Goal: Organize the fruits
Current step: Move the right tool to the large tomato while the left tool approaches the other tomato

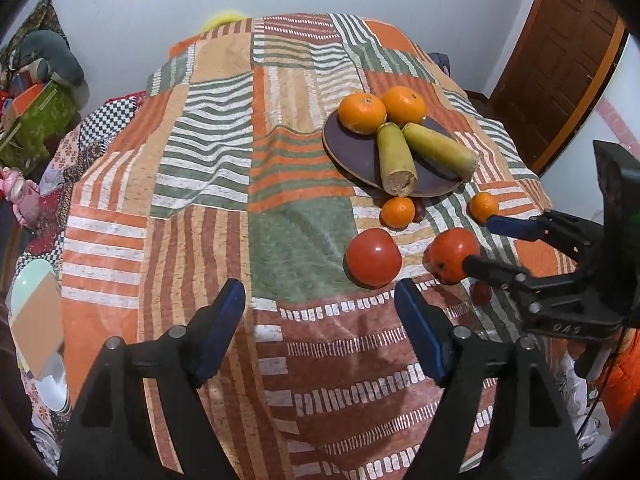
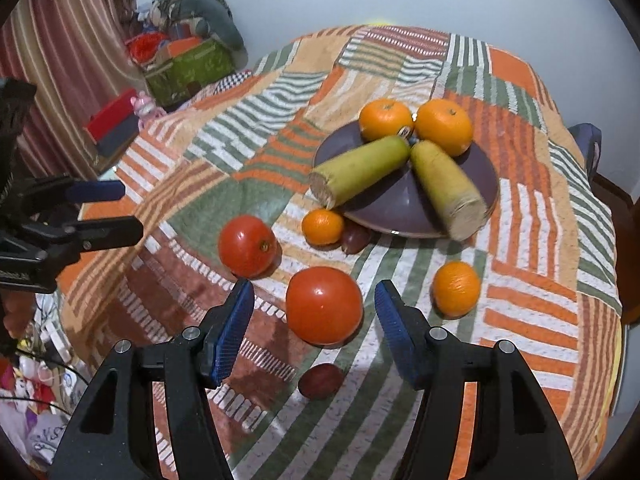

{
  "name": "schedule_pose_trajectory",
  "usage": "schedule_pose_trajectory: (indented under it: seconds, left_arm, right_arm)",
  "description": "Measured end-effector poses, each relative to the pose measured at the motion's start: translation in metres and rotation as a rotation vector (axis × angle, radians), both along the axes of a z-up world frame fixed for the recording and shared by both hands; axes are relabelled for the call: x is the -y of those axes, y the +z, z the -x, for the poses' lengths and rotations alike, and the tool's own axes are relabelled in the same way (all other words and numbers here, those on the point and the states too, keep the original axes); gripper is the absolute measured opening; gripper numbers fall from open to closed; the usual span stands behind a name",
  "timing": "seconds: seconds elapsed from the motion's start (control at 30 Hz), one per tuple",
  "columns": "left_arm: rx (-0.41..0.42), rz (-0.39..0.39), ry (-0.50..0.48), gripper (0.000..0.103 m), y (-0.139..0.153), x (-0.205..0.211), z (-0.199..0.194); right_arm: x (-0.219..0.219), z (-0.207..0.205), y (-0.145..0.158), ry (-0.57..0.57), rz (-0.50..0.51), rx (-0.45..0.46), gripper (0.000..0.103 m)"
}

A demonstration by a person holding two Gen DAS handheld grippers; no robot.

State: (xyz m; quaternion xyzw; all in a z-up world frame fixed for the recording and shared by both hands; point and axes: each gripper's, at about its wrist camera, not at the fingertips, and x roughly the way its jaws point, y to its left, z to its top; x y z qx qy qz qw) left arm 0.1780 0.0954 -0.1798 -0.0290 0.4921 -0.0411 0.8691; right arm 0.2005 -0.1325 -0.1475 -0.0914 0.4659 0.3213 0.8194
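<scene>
A round table draped in a patchwork cloth [image 1: 224, 184] of orange, green and brown stripes fills the room, with a pale wall behind, a wooden door [image 1: 560, 80] to one side and a heap of boxes and soft things in the corner [image 2: 188, 52]. A dark plate [image 2: 404, 208] carries two oranges [image 2: 444, 126] and two long yellow-green gourds [image 2: 360, 172]. Off the plate lie two small oranges, two tomatoes and small dark fruits. The right gripper [image 2: 316, 332] tilts down with its jaws apart around the nearer tomato [image 2: 324, 306], pads clear of it. The left gripper [image 1: 320, 332] is spread over bare cloth, beside the other tomato [image 1: 373, 258], holding nothing.
</scene>
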Motion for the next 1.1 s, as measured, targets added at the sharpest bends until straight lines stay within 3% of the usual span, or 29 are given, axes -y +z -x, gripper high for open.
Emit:
schedule_pose_trajectory:
  seconds: [0.2, 0.33, 0.57, 0.73, 1.1]
  left_arm:
    - [-0.029, 0.01, -0.026, 0.077, -0.011, 0.009, -0.013]
    - [-0.038, 0.031, -0.065, 0.077, -0.017, 0.018, -0.019]
    - [-0.074, 0.03, -0.085, 0.077, -0.029, 0.03, -0.032]
    - [-0.094, 0.028, -0.08, 0.077, -0.034, 0.032, -0.037]
    - [-0.105, 0.021, -0.094, 0.077, -0.042, 0.038, -0.046]
  right_arm:
    - [-0.006, -0.003, -0.016, 0.008, 0.015, -0.031, 0.058]
    - [-0.006, -0.003, -0.016, 0.011, 0.047, 0.012, 0.043]
    - [0.003, -0.013, -0.016, 0.01, -0.001, -0.046, 0.043]
    - [-0.003, -0.014, -0.023, 0.022, -0.002, -0.069, 0.05]
    - [0.004, -0.015, -0.024, 0.024, -0.033, -0.049, 0.046]
